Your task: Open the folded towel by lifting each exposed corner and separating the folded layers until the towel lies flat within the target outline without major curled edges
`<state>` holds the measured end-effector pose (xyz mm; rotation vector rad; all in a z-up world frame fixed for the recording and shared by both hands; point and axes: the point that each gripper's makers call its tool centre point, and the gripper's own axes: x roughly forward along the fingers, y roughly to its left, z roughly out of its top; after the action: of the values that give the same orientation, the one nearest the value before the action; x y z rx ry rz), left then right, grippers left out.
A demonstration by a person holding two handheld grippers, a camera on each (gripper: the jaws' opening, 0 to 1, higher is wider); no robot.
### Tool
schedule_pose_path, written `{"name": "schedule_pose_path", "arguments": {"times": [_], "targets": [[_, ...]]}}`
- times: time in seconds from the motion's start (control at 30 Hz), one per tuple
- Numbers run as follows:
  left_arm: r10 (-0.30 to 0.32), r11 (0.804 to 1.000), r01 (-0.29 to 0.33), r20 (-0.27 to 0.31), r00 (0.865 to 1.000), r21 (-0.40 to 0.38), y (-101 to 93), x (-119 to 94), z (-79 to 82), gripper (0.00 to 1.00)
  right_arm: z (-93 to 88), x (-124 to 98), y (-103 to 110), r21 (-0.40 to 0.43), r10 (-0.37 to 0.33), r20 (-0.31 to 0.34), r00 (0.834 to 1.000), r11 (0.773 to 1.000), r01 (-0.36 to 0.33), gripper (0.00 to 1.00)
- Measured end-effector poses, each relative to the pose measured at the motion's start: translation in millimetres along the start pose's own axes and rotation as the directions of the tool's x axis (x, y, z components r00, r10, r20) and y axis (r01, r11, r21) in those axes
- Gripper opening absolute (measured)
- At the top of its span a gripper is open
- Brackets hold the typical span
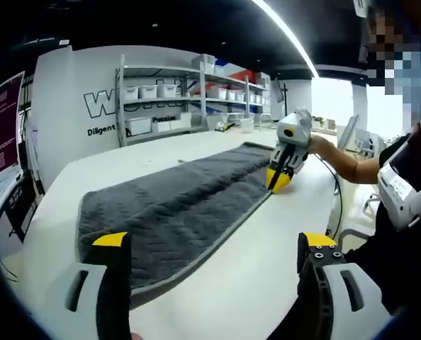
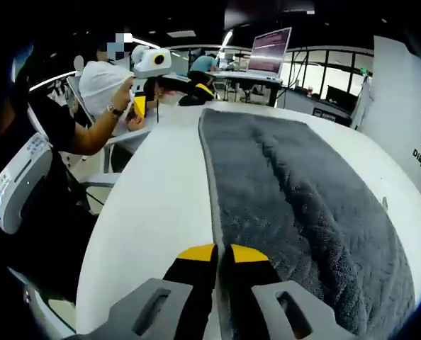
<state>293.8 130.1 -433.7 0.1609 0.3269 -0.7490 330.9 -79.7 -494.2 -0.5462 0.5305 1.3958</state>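
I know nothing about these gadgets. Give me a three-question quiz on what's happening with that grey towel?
1. True or false: the right gripper is shut on the edge of the grey towel.
2. The left gripper's jaws stand: A) wide apart, B) closed.
3. Fill in: the towel lies on a white ____.

Key: 1 true; 2 A; 3 table.

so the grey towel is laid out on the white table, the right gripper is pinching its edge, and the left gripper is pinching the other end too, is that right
Not quite. The left gripper is open: in the left gripper view its fingers stand wide apart near the grey towel, gripping nothing. The rest holds: the towel lies on the white table, and the right gripper is shut on the towel's edge, as the right gripper view shows.
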Motion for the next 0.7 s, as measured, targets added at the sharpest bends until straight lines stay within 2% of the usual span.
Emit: {"name": "schedule_pose_path", "arguments": {"times": [0.4, 0.7], "targets": [[-0.001, 1.000, 0.001, -0.012, 1.000, 0.016, -3.1, 0.5, -1.5, 0.95, 0.5, 0.5, 21.1, 0.039, 0.051, 0.010, 0.999, 0.998, -0.051, 0.03], [0.002, 1.000, -0.001, -0.006, 1.000, 0.018, -5.0, -1.6, 0.3, 0.95, 0.3, 0.3, 27.2, 0.070, 0.063, 0.015, 0.998, 0.995, -0.064, 0.03]]}}
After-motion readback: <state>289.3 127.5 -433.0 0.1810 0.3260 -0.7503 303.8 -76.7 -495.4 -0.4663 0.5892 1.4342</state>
